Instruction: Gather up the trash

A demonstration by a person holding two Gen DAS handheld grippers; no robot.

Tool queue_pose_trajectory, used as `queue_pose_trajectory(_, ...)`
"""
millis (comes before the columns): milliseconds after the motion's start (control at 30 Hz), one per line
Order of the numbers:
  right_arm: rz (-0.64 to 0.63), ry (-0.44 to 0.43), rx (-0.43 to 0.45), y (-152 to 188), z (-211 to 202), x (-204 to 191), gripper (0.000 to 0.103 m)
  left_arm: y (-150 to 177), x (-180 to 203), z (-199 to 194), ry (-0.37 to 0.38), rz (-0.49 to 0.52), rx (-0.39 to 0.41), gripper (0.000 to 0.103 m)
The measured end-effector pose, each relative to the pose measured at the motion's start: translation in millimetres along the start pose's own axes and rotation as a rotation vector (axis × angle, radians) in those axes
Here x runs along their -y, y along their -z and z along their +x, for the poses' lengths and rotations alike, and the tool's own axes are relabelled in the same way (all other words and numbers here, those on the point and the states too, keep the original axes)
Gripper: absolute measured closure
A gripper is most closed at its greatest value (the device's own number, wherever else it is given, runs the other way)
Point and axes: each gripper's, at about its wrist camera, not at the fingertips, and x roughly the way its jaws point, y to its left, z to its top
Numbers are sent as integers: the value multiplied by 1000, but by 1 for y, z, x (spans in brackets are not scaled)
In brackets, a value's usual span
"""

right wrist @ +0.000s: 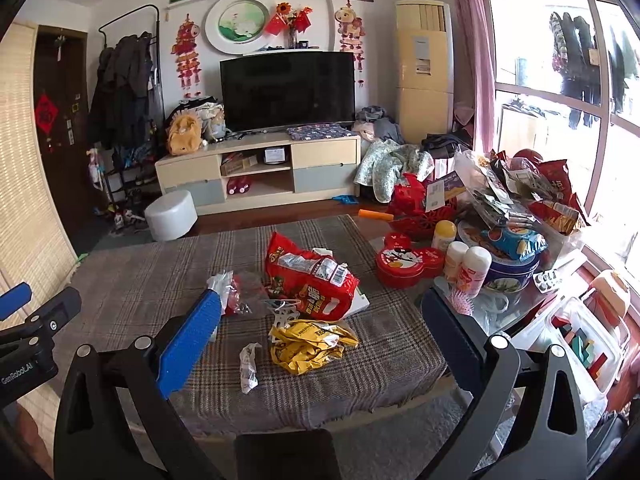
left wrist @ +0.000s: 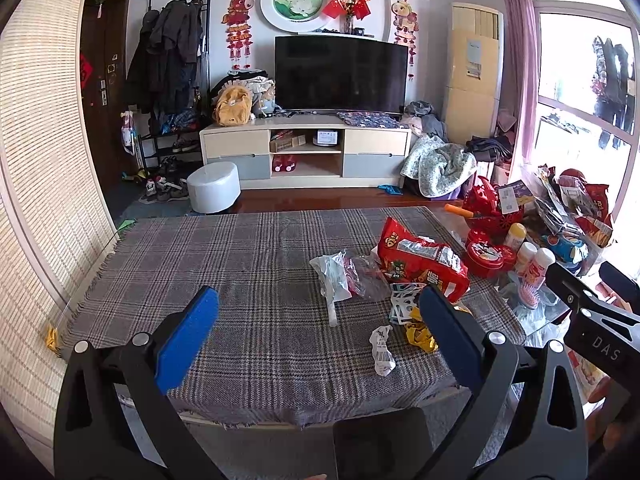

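1. Over the near edge of the table, the left gripper hovers with its jaws spread wide and nothing between them; its pads are flat blue slabs with a fine grain, mounted on matte black arms.
2. Under it lies the cloth, a coarse grey plaid weave with a fringed left edge, draped over the table front.
3. Left of the trash cluster, a crumpled clear bag lies flat, glossy and wrinkled, with a reddish wrapper tucked against it.
4. Nearer the front edge sits a twisted white scrap printed with a barcode, apart from the rest.
5. Just beside it, a crushed yellow wrapper makes a shiny, creased mound, touching some white cut-out paper behind it.
6. Behind these, a big red snack bag lies puffed and crinkled, its foil catching light.
7. The right gripper is also parted wide and holds nothing, the yellow wrapper lying between its fingers in view.
8. Farther right, off the cloth, stand a round red tin, two white cylindrical bottles and a heap of foil packets.
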Motion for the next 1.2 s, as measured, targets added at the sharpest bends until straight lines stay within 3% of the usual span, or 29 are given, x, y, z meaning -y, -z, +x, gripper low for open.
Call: queue_pose_trajectory(1200,9,-4,0,0,0,0,3,0,-7,0,-2,-9,4,8)
